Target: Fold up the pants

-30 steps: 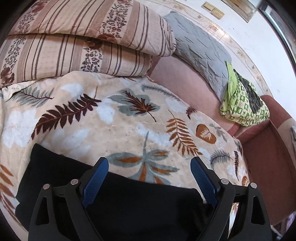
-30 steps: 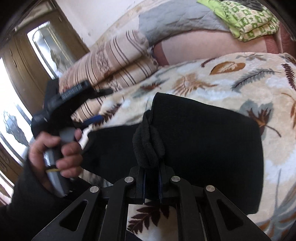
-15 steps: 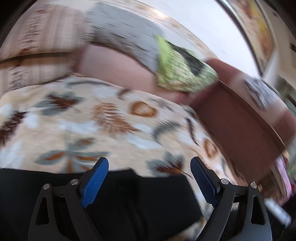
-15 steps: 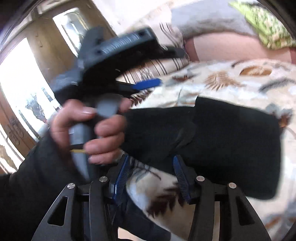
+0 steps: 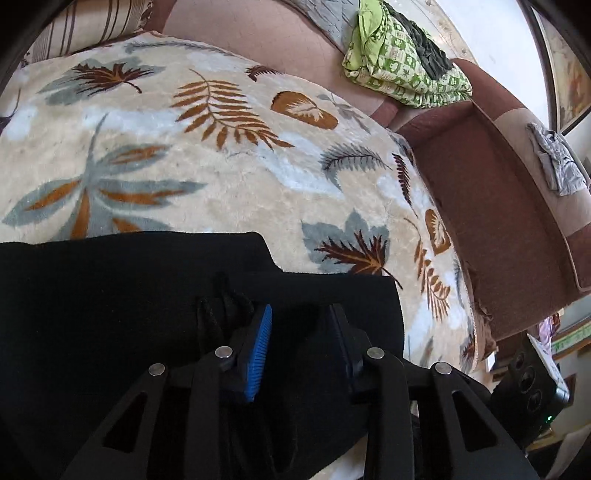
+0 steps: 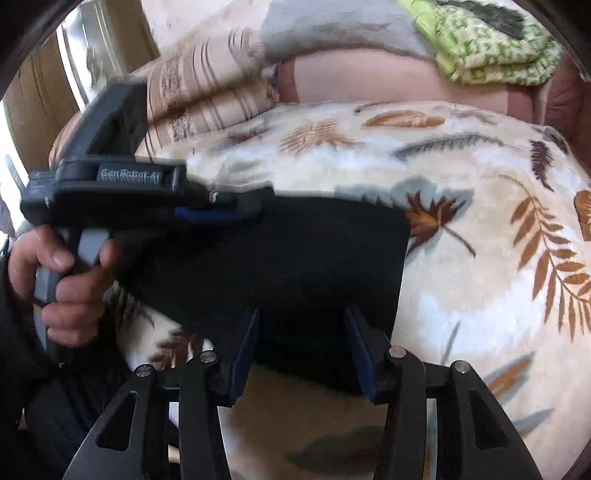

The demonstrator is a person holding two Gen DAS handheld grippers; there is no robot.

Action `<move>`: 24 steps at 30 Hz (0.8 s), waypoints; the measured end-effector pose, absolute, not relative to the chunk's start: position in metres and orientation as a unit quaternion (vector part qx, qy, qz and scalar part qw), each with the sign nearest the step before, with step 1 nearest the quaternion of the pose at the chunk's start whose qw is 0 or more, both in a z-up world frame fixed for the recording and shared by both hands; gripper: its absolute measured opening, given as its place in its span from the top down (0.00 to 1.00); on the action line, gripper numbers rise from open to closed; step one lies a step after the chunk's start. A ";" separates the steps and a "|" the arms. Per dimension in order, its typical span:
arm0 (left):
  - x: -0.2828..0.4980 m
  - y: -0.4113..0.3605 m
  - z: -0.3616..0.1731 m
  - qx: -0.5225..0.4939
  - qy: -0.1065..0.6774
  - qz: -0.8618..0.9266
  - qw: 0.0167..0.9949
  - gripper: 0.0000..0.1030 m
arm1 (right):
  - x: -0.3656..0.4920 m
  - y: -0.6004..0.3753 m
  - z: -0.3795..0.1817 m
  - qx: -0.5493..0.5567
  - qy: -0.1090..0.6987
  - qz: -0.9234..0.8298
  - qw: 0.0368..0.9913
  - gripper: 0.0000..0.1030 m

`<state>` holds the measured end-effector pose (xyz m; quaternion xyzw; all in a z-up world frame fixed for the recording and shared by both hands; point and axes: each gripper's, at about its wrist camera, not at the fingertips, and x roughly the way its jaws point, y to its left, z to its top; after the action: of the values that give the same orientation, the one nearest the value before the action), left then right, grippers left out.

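Black pants (image 5: 110,314) lie folded on a leaf-patterned blanket (image 5: 221,166). In the left wrist view my left gripper (image 5: 301,314) sits low over the pants' right end, jaws part open with black cloth between and under them, a bunched ridge beside the left finger. In the right wrist view the pants (image 6: 314,258) form a dark rectangle. My right gripper (image 6: 301,321) is open at their near edge, fingers astride it. The left gripper (image 6: 221,210) shows there, held in a hand, at the pants' far left corner.
Striped pillows (image 6: 207,92) and a grey cushion (image 6: 332,29) lie at the back. A green patterned cloth (image 5: 402,62) lies on the sofa back. A brown sofa arm (image 5: 498,221) borders the blanket on the right. A wooden door stands at the left in the right wrist view.
My right gripper let go of the bunched pants and opened, now astride their near edge. My left gripper swung right, dropped onto the pants and narrowed its jaws.
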<state>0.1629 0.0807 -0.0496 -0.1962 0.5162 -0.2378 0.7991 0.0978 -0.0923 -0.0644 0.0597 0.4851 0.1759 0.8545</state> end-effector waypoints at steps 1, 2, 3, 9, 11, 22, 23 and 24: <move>0.161 0.079 -0.048 -0.195 0.515 -0.238 0.800 0.69 | 0.097 -0.093 -0.061 0.069 0.487 0.176 0.853 0.53; 0.161 0.081 -0.048 -0.192 0.514 -0.237 0.802 0.69 | 0.096 -0.095 -0.057 0.074 0.485 0.180 0.853 0.54; 0.160 0.081 -0.048 -0.192 0.513 -0.238 0.802 0.68 | 0.097 -0.098 -0.052 0.082 0.481 0.184 0.853 0.55; 0.152 0.080 -0.054 -0.230 0.512 -0.250 0.789 0.62 | 0.145 -0.103 -0.038 0.029 0.461 0.202 0.864 0.55; 0.153 0.077 -0.056 -0.227 0.513 -0.249 0.790 0.62 | 0.163 -0.098 -0.056 0.004 0.481 0.213 0.850 0.55; 0.140 0.064 -0.029 -0.176 0.486 -0.250 0.819 0.46 | 0.161 -0.097 -0.073 0.034 0.494 0.214 0.842 0.35; 0.133 0.075 -0.014 -0.192 0.464 -0.240 0.831 0.45 | 0.160 -0.094 -0.073 0.026 0.494 0.215 0.842 0.33; 0.121 0.093 0.004 -0.217 0.438 -0.225 0.843 0.43 | 0.160 -0.091 -0.073 0.019 0.495 0.215 0.842 0.30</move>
<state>0.1207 0.0930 0.0039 -0.2166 0.4377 -0.2254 0.8430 0.1604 -0.0907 -0.0726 0.0188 0.4948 0.2153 0.8417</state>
